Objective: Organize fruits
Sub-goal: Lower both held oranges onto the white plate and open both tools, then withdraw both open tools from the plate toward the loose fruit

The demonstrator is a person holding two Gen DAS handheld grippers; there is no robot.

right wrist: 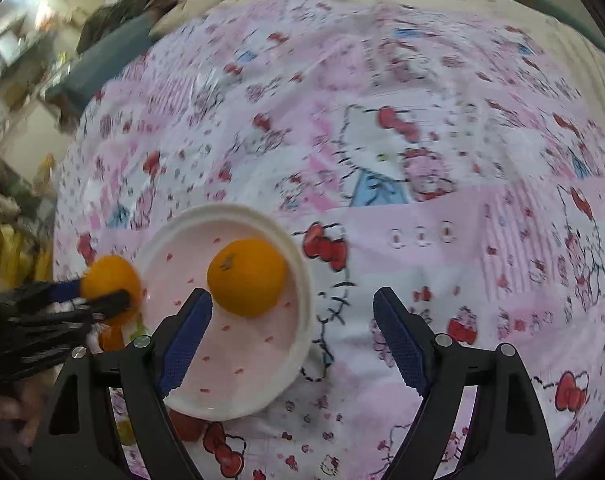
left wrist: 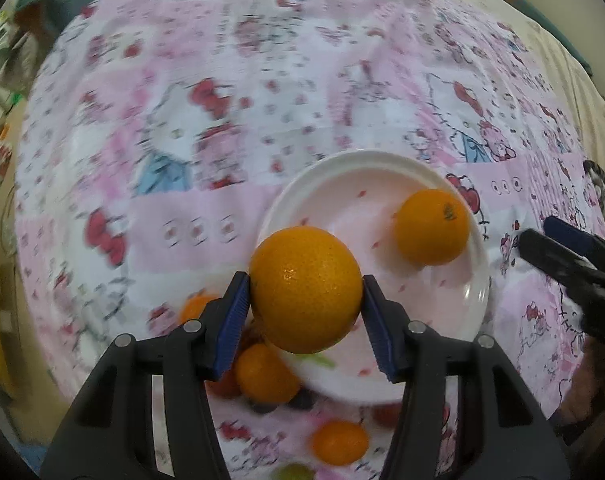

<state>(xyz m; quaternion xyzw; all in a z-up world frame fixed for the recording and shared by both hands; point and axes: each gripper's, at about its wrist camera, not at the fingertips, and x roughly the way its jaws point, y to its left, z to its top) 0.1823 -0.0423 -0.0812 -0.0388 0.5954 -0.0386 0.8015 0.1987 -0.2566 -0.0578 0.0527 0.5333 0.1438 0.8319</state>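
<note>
Pink and white cartoon-cat cloth [left wrist: 262, 80] is covering the surface, with blurry room clutter showing past its far edge.

On the cloth is sitting a round white plate with small red specks [left wrist: 476, 308]. One small orange fruit with a dark stem spot [left wrist: 432, 227] is already lying on the plate, near its far right rim.

The left tool [left wrist: 305, 300] is squeezing a bigger round orange [left wrist: 305, 290] between its blue pads — one pad on each side of the fruit. It is holding the orange up in the air, over the near left edge of the plate. Below it, more loose fruit [left wrist: 266, 374] is waiting on the cloth: some orange pieces, something red, and something green, all too blurry to name for sure.

The right tool [right wrist: 292, 308] is hanging open over the plate and the cloth, with nothing between its pads. The small orange fruit is lying just beside its left pad, not touched by it.

So the step in hand looks like this — bringing the big orange to the plate. Next, the left tool probably needs to go a bit farther over the bare middle of the plate, sink low, and let go softly so the round fruit is not rolling off. The right tool is free to go for another loose fruit.
</note>
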